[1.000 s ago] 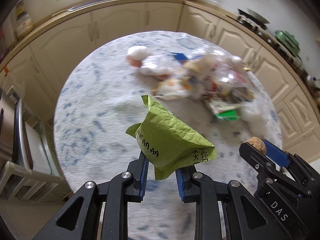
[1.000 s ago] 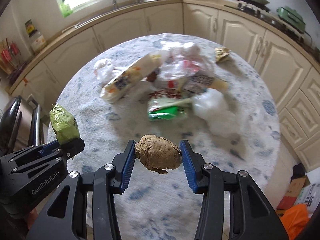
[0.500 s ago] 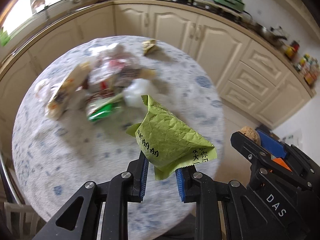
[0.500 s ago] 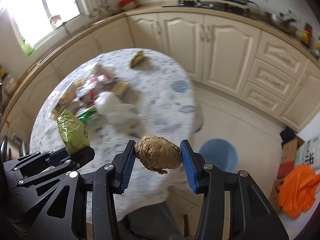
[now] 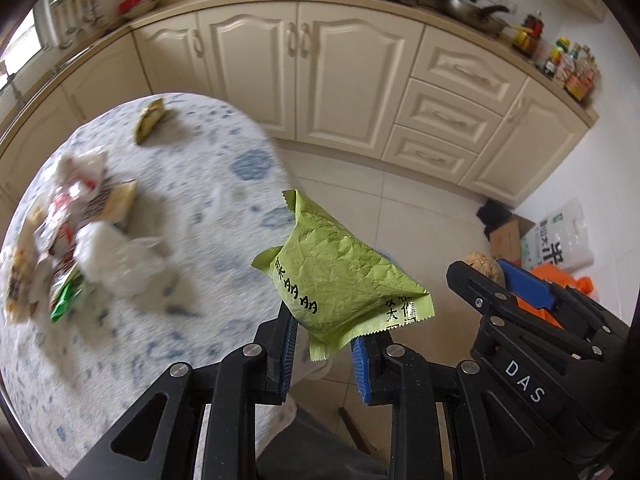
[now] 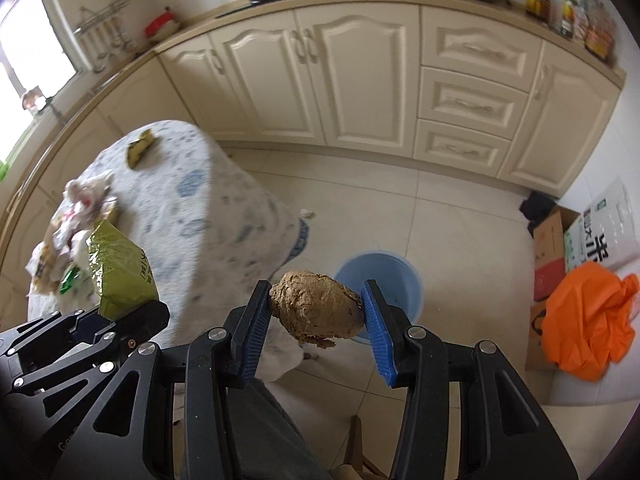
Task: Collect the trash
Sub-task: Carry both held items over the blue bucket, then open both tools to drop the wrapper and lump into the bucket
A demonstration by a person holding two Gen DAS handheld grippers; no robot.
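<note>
My left gripper (image 5: pixel 322 330) is shut on a crumpled green wrapper (image 5: pixel 340 276) and holds it in the air past the table's edge; the wrapper also shows in the right wrist view (image 6: pixel 120 276). My right gripper (image 6: pixel 316 308) is shut on a brown lumpy ball of trash (image 6: pixel 316 304), held above the floor just in front of a blue bin (image 6: pixel 384 276). The ball also shows in the left wrist view (image 5: pixel 482 264). A pile of wrappers and plastic bags (image 5: pixel 68 236) lies on the round table (image 5: pixel 192 184), to the left of both grippers.
A small yellow-green wrapper (image 5: pixel 150 120) lies near the table's far edge. Cream cabinets (image 6: pixel 360 80) run along the back. An orange bag (image 6: pixel 588 320), cardboard boxes (image 6: pixel 548 240) and a white bag (image 6: pixel 600 232) sit on the tiled floor at right.
Both grippers have swung to the right, away from the table and towards the floor, each still holding its piece. The blue bin has come closer in the right wrist view.
</note>
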